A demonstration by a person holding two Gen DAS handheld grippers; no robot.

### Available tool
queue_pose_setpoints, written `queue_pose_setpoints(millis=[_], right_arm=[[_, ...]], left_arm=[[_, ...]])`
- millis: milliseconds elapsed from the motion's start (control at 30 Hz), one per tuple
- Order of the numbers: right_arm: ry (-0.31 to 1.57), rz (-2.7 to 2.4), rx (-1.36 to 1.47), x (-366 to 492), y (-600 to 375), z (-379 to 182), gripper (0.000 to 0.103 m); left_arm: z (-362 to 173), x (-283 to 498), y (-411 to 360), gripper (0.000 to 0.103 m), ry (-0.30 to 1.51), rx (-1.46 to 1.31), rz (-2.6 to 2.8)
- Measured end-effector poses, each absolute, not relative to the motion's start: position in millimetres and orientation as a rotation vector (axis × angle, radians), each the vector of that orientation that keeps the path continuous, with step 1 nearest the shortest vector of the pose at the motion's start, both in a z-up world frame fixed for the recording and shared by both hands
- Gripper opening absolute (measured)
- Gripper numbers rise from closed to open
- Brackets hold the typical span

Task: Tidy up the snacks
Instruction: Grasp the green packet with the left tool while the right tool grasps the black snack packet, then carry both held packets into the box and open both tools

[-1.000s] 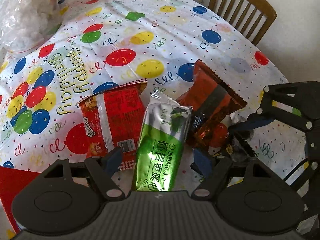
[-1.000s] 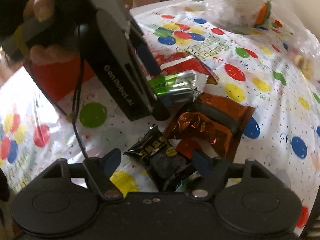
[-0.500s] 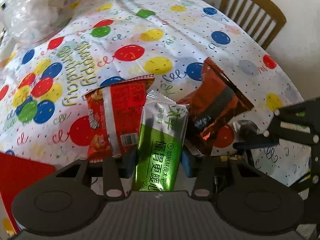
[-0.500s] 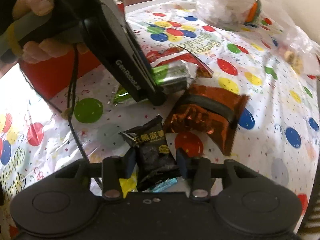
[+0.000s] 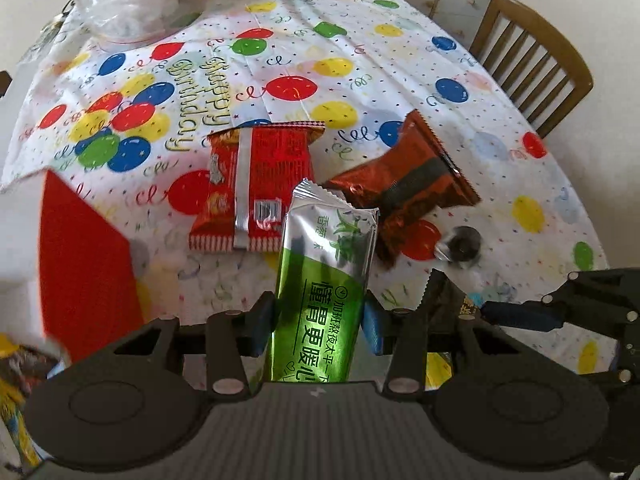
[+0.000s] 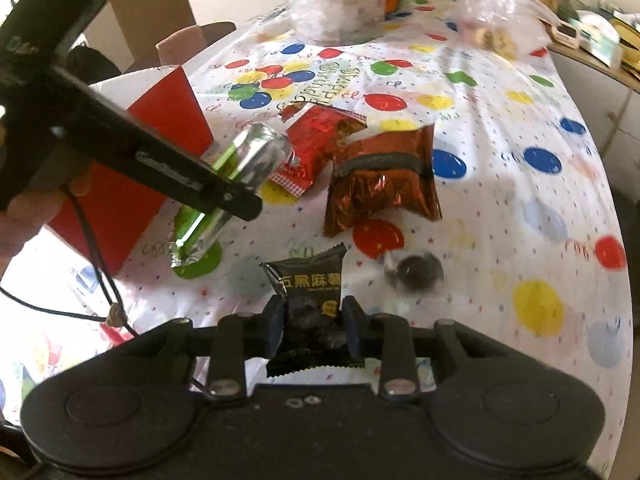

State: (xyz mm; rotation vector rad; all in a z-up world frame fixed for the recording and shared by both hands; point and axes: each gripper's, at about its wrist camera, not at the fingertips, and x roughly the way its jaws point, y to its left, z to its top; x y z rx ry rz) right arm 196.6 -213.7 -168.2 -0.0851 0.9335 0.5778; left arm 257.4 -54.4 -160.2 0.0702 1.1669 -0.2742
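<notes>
Snacks: two held, one per tool [image 5: 318, 326] [image 6: 313, 330]; three on tablecloth [image 5: 360, 52].

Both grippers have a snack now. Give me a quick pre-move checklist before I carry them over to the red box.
1. Left gripper shut on the green packet: ok.
2. Right gripper shut on the black packet: ok.
3. Green packet lifted off the tablecloth: ok, right view shows it in the air.
4. Black packet lifted off the tablecloth: cannot tell.
5. Red box open for dropping: cannot tell, only its sides show.
6. Red packet and brown packet left on the table: ok.
</notes>
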Motion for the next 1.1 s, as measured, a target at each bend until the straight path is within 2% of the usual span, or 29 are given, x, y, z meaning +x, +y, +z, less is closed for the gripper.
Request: queue_pose_setpoints(millis=[400,800,1100], right_arm=[[0.918,0.481,0.030,157,-214,-152,0.026],[0.818,0.489,0.112,126,-186,-89,0.026],[0.753,0.523,0.079,130,-130,-54,0.026]], left_arm=[[-131,194,-31,0.044,1.149,-0.008,-0.264],[-81,154,11,0.044,1.075,-0.062,-0.249],[-44,143,79,0.044,0.989,-0.124,-0.179]])
